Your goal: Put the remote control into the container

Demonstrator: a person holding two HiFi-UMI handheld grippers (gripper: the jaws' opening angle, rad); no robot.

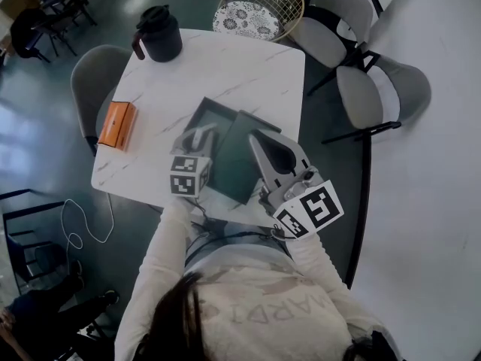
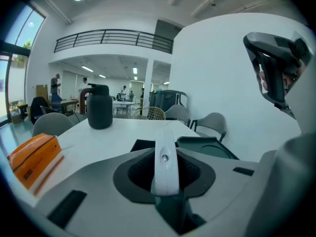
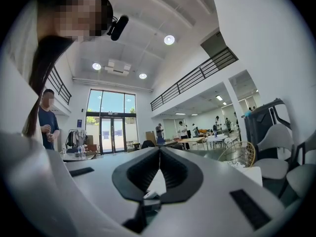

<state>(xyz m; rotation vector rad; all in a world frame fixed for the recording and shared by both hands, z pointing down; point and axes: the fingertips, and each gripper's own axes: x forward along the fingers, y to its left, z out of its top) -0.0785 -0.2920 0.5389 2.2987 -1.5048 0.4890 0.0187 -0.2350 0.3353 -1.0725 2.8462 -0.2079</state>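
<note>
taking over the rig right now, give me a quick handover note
Left gripper: shut on the white remote, which stands on edge, close over the open container.
Right gripper: shut, nothing in it, held above the lid.
Container: dark, in the middle of the table, with the lid lying off beside it.
Done: remote gripped and at the container.
Left: lower it in, open the jaws, draw back.
</note>
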